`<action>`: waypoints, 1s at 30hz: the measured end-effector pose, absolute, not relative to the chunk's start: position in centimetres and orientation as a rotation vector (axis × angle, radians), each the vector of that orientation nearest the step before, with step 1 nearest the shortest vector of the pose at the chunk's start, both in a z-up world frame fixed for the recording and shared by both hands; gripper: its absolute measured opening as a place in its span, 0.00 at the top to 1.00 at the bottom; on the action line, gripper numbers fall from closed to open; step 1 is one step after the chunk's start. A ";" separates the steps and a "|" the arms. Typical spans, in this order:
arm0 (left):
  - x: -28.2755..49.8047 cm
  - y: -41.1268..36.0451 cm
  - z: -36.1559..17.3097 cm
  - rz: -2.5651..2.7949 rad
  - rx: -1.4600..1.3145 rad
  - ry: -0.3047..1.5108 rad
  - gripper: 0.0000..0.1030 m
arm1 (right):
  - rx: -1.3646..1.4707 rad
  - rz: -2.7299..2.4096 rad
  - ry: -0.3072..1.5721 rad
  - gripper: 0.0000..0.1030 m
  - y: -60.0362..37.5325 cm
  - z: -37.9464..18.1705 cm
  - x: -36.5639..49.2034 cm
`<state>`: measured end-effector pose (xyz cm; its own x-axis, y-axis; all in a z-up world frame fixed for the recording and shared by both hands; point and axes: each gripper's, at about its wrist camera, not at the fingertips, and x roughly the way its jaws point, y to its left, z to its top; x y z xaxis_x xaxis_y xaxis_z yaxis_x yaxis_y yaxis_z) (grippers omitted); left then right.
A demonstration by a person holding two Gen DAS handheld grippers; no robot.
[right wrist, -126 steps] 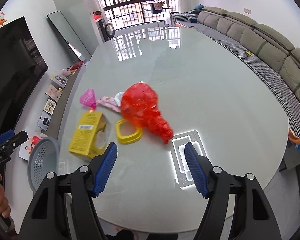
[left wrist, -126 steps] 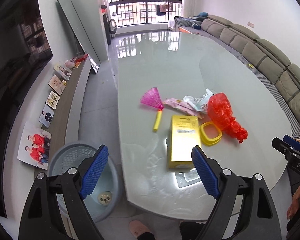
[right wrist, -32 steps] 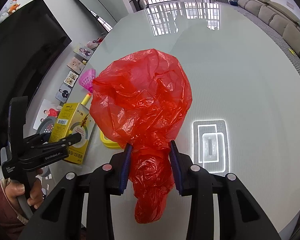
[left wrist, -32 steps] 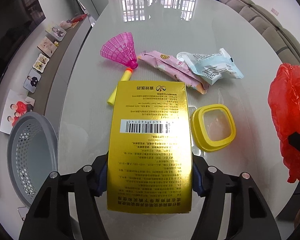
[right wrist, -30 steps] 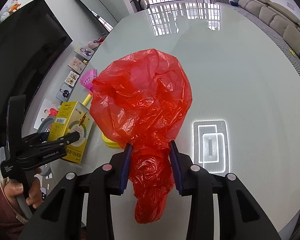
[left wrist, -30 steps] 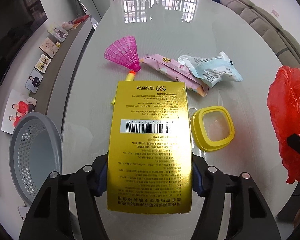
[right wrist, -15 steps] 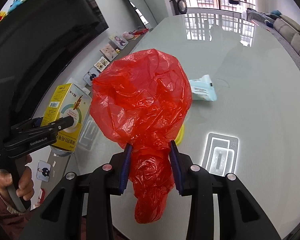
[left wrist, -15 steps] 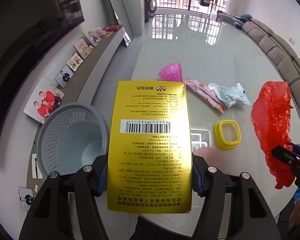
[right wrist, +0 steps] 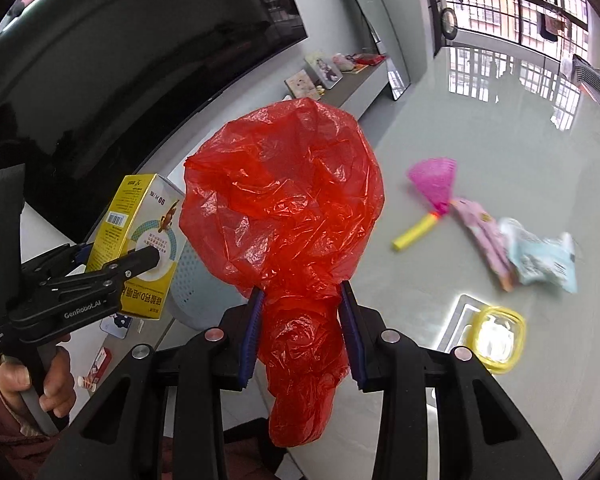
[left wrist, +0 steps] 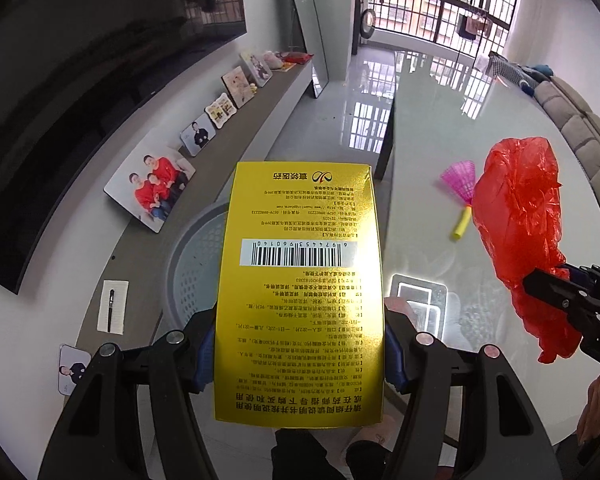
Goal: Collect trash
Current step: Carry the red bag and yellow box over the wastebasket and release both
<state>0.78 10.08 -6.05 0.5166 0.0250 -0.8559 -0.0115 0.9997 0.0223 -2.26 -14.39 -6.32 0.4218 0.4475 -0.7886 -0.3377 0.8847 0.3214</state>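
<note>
Gripping a yellow box point(left wrist: 298, 292) by its two long sides, the left gripper point(left wrist: 299, 350) held it in the air with the barcode face toward the camera and the long axis running away from the claw. Its print read upside down: a barcode numbered 6974453960140 and rows of Chinese text too small to make out. In the right wrist view the same box point(right wrist: 140, 240) showed "90" on its front, and the gripper body point(right wrist: 68, 296) carried the words "GenRobot.AI" and "Data Acquisition System". A hand point(right wrist: 40, 388) wrapped its handle.

The right gripper point(right wrist: 302, 336) was clamped on the twisted neck of a red bag point(right wrist: 284, 216), whose bulging body rose forward of the pads while a tail hung back toward the camera. Both loads were off the table point(left wrist: 432, 168), near its left edge.

Below the box sat a grey basket point(left wrist: 198, 264) on the floor beside that edge, mostly hidden by the box. Farther out on the glass lay a yellow lid point(right wrist: 498, 338), blurred, then a pink wrapper point(right wrist: 482, 236) and a pale blue packet point(right wrist: 540, 260), their print unreadable. A pink shuttlecock toy point(right wrist: 430, 200) lay with its yellow handle pointing toward the left edge. Framed photos point(left wrist: 152, 184) lined the ledge beyond the basket.
</note>
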 end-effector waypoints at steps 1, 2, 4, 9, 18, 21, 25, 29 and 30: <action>1.0 11.0 -6.1 0.025 0.011 1.028 0.40 | 0.125 0.504 1.027 0.66 -13.1 -6.3 -1.8; 1.5 12.4 -6.2 0.028 0.010 1.028 0.40 | 0.129 0.515 1.031 0.66 -11.7 -6.3 -1.3; 2.4 14.6 -6.6 0.030 0.013 1.032 0.40 | 0.110 0.524 1.050 0.66 -8.7 -6.6 0.0; 4.9 17.9 -8.4 -0.007 0.036 1.064 0.40 | 0.073 0.530 1.090 0.66 -2.4 -7.5 2.4; 7.3 20.9 -11.7 -0.097 0.073 1.126 0.39 | 0.091 0.464 1.205 0.66 3.1 -11.0 5.6; 7.9 21.8 -12.7 -0.111 0.075 1.145 0.39 | 0.085 0.446 1.236 0.66 4.0 -12.3 6.5; 8.1 22.4 -13.7 -0.134 0.082 1.163 0.39 | 0.073 0.426 1.265 0.65 5.2 -13.8 8.1; 8.1 22.7 -14.1 -0.152 0.079 1.178 0.36 | 0.076 0.404 1.275 0.50 5.8 -14.1 9.2; 8.1 22.7 -14.1 -0.154 0.078 1.179 0.34 | 0.079 0.401 1.269 0.43 6.0 -14.0 9.0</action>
<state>8.12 22.66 -14.11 0.3725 -0.0792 -0.9246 0.1612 0.9867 -0.0196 9.01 5.99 -13.96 0.2381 0.3357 -0.9114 -0.2496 0.9280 0.2766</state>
